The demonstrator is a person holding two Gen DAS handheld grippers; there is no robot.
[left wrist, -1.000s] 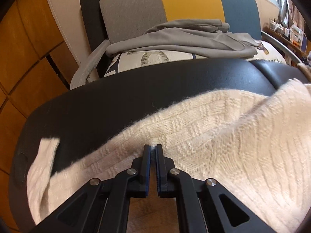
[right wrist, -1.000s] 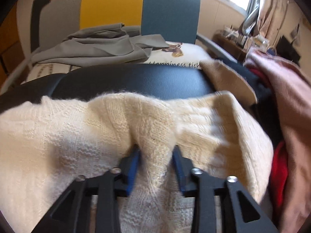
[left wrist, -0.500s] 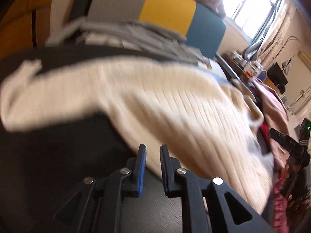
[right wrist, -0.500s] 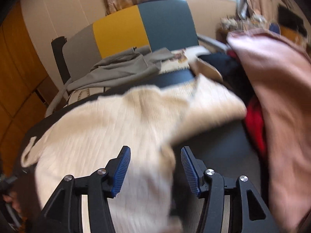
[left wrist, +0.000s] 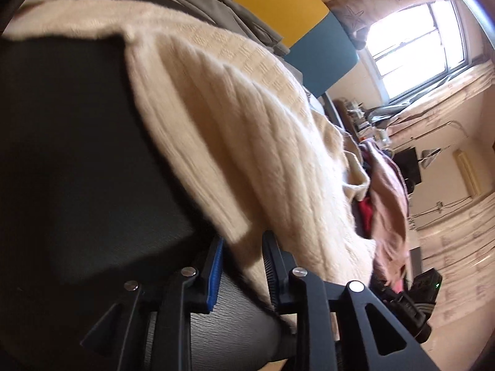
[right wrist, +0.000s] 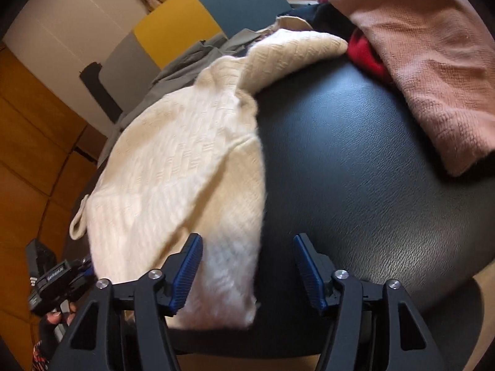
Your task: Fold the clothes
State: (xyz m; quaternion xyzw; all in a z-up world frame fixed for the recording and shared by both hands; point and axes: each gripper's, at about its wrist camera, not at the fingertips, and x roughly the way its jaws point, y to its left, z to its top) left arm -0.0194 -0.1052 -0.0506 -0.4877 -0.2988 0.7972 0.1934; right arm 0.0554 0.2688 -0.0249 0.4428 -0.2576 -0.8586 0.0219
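A cream knitted sweater [right wrist: 185, 160] lies folded on a black leather surface [right wrist: 355, 170], one sleeve stretched toward the far clothes pile. My right gripper [right wrist: 249, 267] hovers at its near hem. Its jaws are opening, and the hem lies below the gap with neither blue pad pressing on it. In the left wrist view the sweater [left wrist: 241, 130] runs diagonally across the black surface [left wrist: 77, 139]. My left gripper [left wrist: 243, 262] stands at the sweater's near corner, its jaws opening too, and the cloth sits loose between the fingers. The left gripper's body [right wrist: 52, 281] shows at the right wrist view's lower left, held by a hand.
A pink knit garment [right wrist: 427, 71] and a red one [right wrist: 365, 52] are heaped at the right of the black surface. Behind it a grey garment [right wrist: 185, 58] lies on a chair with a grey, yellow and blue backrest [right wrist: 173, 27]. Wooden panels stand at the left.
Both grippers have let go of the sweater and their jaws have widened. They swung apart and rolled, one toward each side, and the sweater now rests on the black surface.
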